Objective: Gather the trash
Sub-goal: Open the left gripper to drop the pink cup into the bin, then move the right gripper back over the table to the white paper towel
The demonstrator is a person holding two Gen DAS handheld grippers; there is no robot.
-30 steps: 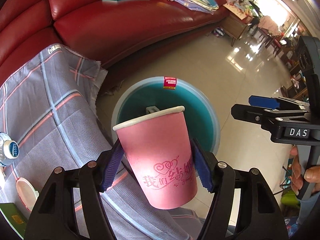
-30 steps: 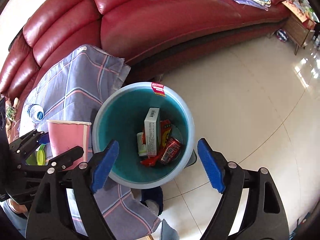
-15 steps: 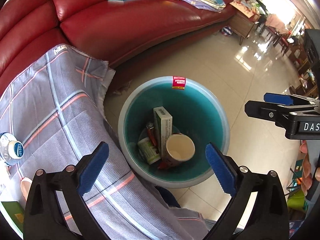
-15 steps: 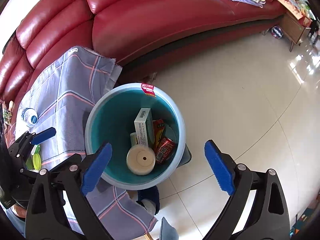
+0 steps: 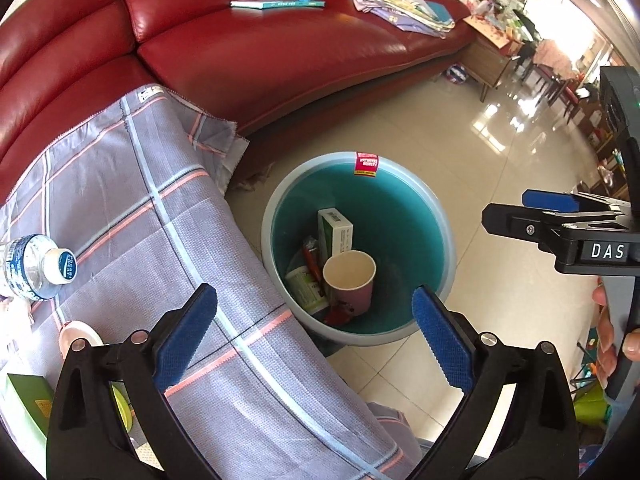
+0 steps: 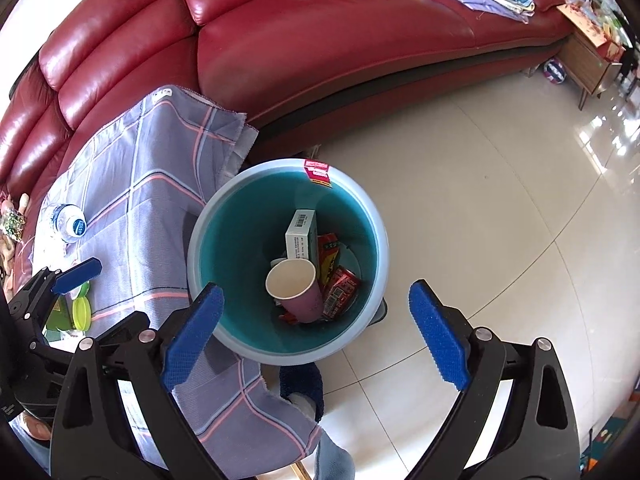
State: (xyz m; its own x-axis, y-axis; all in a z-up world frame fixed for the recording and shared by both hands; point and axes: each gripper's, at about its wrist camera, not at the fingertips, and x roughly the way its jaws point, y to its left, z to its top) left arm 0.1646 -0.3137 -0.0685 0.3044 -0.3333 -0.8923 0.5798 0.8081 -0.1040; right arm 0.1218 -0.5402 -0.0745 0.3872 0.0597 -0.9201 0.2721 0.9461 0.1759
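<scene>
The left gripper (image 5: 314, 332) hangs with its blue pads spread wide and nothing between them, low in the left wrist frame, over the edge of the plaid cloth (image 5: 132, 220) and the near rim of the teal bin (image 5: 436, 216); its jaws have just been opening. The pink paper cup (image 5: 352, 280) stands mouth-up inside the bin, at the centre of that frame, against a white and green carton (image 5: 336, 232), with a red wrapper and a small tub beside it. In the right wrist frame the right gripper (image 6: 316, 334) is likewise spread and empty, at the lower middle, above the bin's near rim, its jaws having just opened too. A red can (image 6: 340, 288) lies just right of the cup. A water bottle (image 5: 36, 268) lies on the cloth at the left edge, and a red leather sofa (image 5: 280, 52) fills the top of both frames
</scene>
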